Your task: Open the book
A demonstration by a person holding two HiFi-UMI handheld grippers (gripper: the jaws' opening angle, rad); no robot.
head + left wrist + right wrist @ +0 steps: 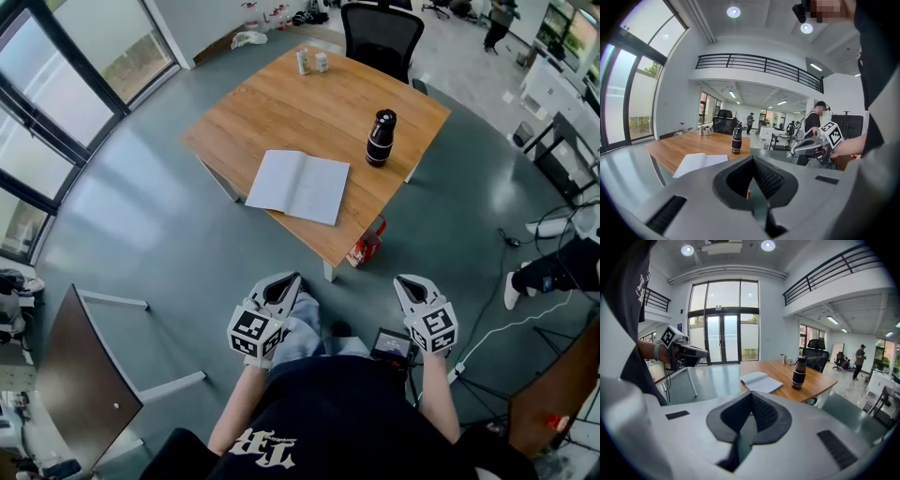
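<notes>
Ahead of me, on a square wooden table (281,103), the book (298,186) lies open and flat, with two white pages spread to either side of a centre crease. That is how the task wants it; whether the task put it so, I cannot tell.

I stand back from the table, with bare floor between us. I hold both claws low, close to my body, pointing forward. The left claw (286,284) has its jaws together with nothing between them. The right claw (405,284) is the same: pads meeting, empty.

The book sits near the table's near edge, well apart from both claws. Its long side runs roughly along that edge, and the crease runs away from me. It lies almost straight ahead of the left claw and off to the left of the right one, so I judge the left claw nearer. Any reach would go forward and up over that edge.

A dark bottle (380,138) stands upright to the right of the book, apart from it. Two small containers (311,62) stand at the far edge, in front of an office chair (380,33).

No print shows on the pages, and I can read no label on the bottle. Each claw carries a cube of black-and-white square markers. White lettering on my dark shirt is upside down and partly cut off, so I cannot read it.
</notes>
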